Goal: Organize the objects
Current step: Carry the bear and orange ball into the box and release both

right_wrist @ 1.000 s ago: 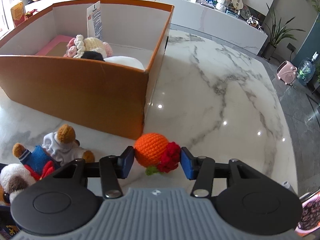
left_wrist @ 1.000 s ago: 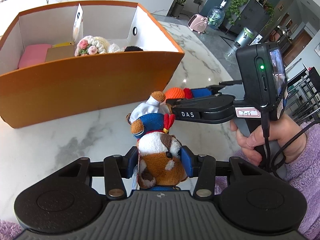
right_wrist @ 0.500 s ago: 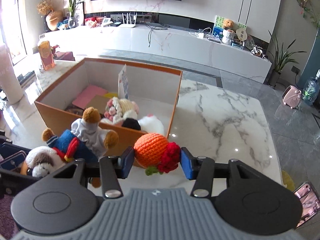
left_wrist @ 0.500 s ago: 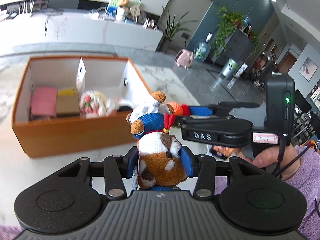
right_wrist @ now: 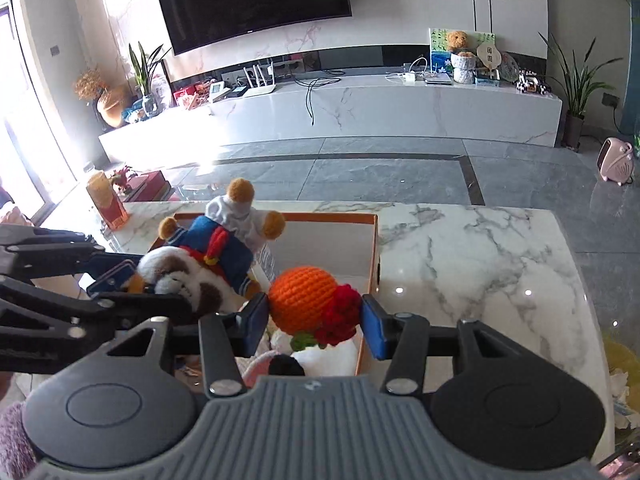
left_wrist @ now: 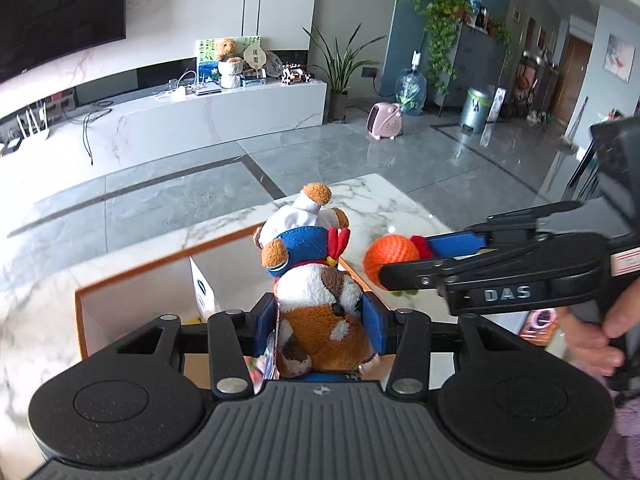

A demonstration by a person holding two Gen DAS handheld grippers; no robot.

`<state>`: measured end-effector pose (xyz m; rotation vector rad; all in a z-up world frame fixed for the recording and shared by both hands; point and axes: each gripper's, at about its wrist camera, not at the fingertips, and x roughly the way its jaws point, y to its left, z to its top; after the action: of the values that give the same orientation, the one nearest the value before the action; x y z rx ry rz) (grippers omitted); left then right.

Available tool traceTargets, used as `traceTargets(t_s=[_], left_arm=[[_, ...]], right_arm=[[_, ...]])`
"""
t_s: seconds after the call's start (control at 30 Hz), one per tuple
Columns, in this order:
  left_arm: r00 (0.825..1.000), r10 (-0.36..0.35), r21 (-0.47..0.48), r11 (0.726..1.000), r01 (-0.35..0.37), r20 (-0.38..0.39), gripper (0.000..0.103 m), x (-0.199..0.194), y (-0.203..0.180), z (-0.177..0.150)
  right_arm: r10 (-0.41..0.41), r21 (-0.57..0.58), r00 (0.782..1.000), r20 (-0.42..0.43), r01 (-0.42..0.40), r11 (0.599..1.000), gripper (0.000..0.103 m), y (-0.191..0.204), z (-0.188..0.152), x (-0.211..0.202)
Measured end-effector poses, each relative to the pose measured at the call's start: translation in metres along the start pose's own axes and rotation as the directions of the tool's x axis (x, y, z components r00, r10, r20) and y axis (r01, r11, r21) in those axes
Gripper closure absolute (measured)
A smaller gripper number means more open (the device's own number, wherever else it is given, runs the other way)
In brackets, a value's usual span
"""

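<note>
Nearest, the left tool [left_wrist: 320, 330] was pinching a plush dog [left_wrist: 322, 320] by its brown-and-white head, the blue pads pressed into both sides, with the blue-jacketed body and white-trousered legs sticking out ahead of the fingers. The right tool [right_wrist: 314, 322] was likewise clamped on a crocheted orange ball [right_wrist: 303, 299] with a red flower [right_wrist: 340, 315] and a scrap of green, held clear of any surface. Both items were raised, side by side, over the orange cardboard box [right_wrist: 370, 276] on the marble counter [right_wrist: 480, 264]. Directly below the right tool, inside the box, lay a white soft piece [right_wrist: 332, 356] with a black piece [right_wrist: 286, 366] and something pinkish beside them, already stowed; an upright white card [left_wrist: 204, 292] stood in the box's interior, which showed white walls. Judged status: several items in the box, two more gripped and carried over it, neither yet released. Remaining, by this reading: lower each into free space in the box and spread the fingers. Farther out on the counter, beyond the box's left corner, stood a red-and-gold pack [right_wrist: 108, 202]; whether it belonged to the sorting could not be told. Beyond lay grey floor tiles, a white media bench and a wall-mounted screen.
</note>
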<state>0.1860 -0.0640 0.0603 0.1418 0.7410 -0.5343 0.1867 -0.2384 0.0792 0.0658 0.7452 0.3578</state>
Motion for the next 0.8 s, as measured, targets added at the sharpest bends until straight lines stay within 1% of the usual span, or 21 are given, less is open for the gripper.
traceTargets(t_s=[0.07,0.13,0.23,0.27,0.33,0.4,0.47,0.57,0.63,0.73,0.8], left_arm=[[1.0,0.016,0.065,0.998,-0.015,-0.013,0.05,0.018,-0.004,0.007],[0.999,0.021,0.153,0.988,-0.016,-0.032,0.05,0.035,-0.009,0.01],[0.997,0.05,0.278,0.96,-0.032,-0.058,0.05,0.058,-0.014,0.009],[0.996,0.062,0.301,0.953,-0.039,-0.068,0.05,0.065,-0.015,0.007],[0.993,0.069,0.335,0.942,-0.035,-0.092,0.05,0.078,-0.013,0.001],[0.991,0.066,0.351,0.936,-0.021,-0.118,0.049,0.087,-0.011,-0.006],[0.989,0.07,0.387,0.922,-0.013,-0.134,0.049,0.094,-0.011,-0.012],[0.984,0.103,0.422,0.906,-0.033,-0.146,0.048,0.104,-0.009,-0.018],[0.984,0.117,0.456,0.889,-0.043,-0.136,0.047,0.107,-0.013,-0.022],[0.985,0.108,0.453,0.891,-0.035,-0.135,0.044,0.111,-0.013,-0.022],[0.986,0.116,0.453,0.89,-0.049,-0.122,0.041,0.113,-0.012,-0.023]], right_arm=[[-0.005,0.023,1.0,0.001,0.005,1.0,0.051,-0.006,0.006,0.009],[-0.018,0.036,1.0,0.002,0.017,0.999,0.051,-0.011,0.009,0.017],[-0.024,0.047,1.0,-0.004,0.024,0.999,0.051,-0.019,0.011,0.027],[-0.025,0.049,1.0,-0.007,0.025,0.998,0.051,-0.021,0.011,0.029],[-0.021,0.043,1.0,-0.016,0.022,0.999,0.051,-0.025,0.011,0.035],[-0.016,0.04,0.999,-0.028,0.017,0.999,0.051,-0.026,0.009,0.04],[-0.013,0.04,0.999,-0.043,0.015,0.999,0.051,-0.028,0.008,0.047],[-0.013,0.036,0.998,-0.056,0.015,0.999,0.051,-0.03,0.006,0.053],[-0.009,0.036,0.998,-0.063,0.012,0.999,0.051,-0.031,0.005,0.056],[-0.008,0.037,0.997,-0.07,0.011,0.999,0.051,-0.03,0.003,0.059],[-0.01,0.035,0.997,-0.075,0.012,0.999,0.051,-0.029,0.003,0.06]])
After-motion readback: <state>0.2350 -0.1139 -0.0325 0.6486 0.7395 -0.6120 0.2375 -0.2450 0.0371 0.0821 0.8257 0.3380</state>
